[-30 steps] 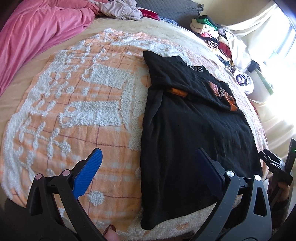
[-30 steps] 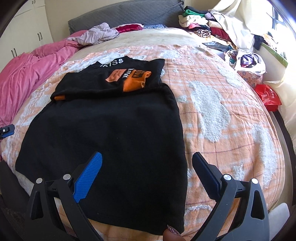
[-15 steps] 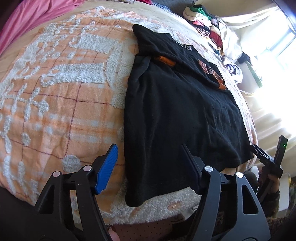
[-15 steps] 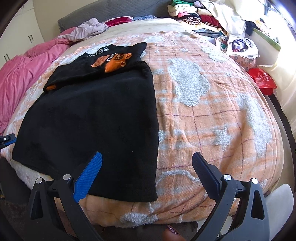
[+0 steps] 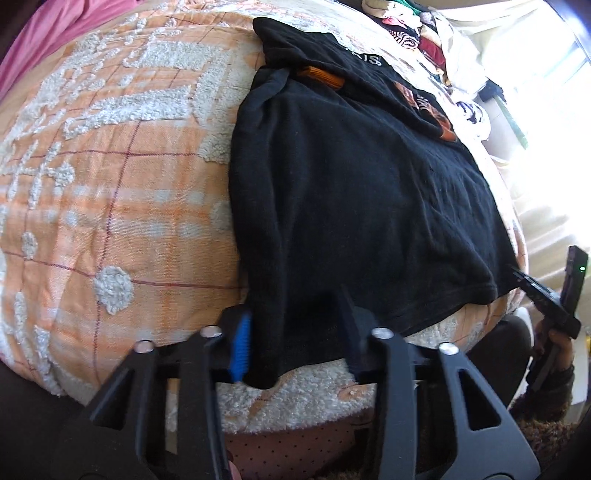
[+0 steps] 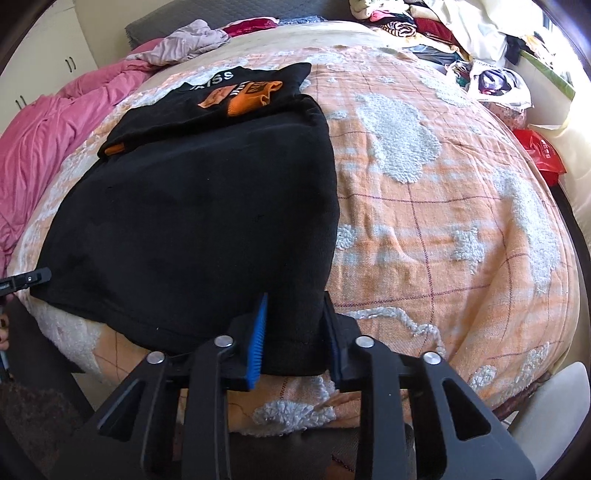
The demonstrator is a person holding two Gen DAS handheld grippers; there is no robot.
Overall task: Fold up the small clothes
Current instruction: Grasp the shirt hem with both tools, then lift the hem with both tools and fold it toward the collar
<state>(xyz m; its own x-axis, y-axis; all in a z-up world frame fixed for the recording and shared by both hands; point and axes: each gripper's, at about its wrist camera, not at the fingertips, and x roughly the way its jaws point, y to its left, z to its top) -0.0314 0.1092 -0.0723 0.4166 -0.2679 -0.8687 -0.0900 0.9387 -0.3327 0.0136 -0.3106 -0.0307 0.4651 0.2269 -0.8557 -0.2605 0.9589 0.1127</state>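
A black shirt (image 5: 354,192) with orange print lies flat on the orange and white bedspread (image 5: 110,192), its top part folded down. My left gripper (image 5: 295,336) is at the shirt's near left hem corner, jaws partly closed with the cloth between them. My right gripper (image 6: 295,328) is at the near right hem corner (image 6: 291,332), jaws narrowed around the cloth there. The shirt also shows in the right wrist view (image 6: 199,214). The right gripper shows at the far right of the left wrist view (image 5: 546,302).
A pink duvet (image 6: 40,147) lies on the left of the bed. A heap of clothes (image 6: 424,22) sits at the far right corner. A red bag (image 6: 543,155) lies beside the bed. The bed's near edge (image 5: 303,398) drops off below the grippers.
Both grippers have moved down to the shirt's near hem and their jaws have narrowed from wide open onto the two hem corners.
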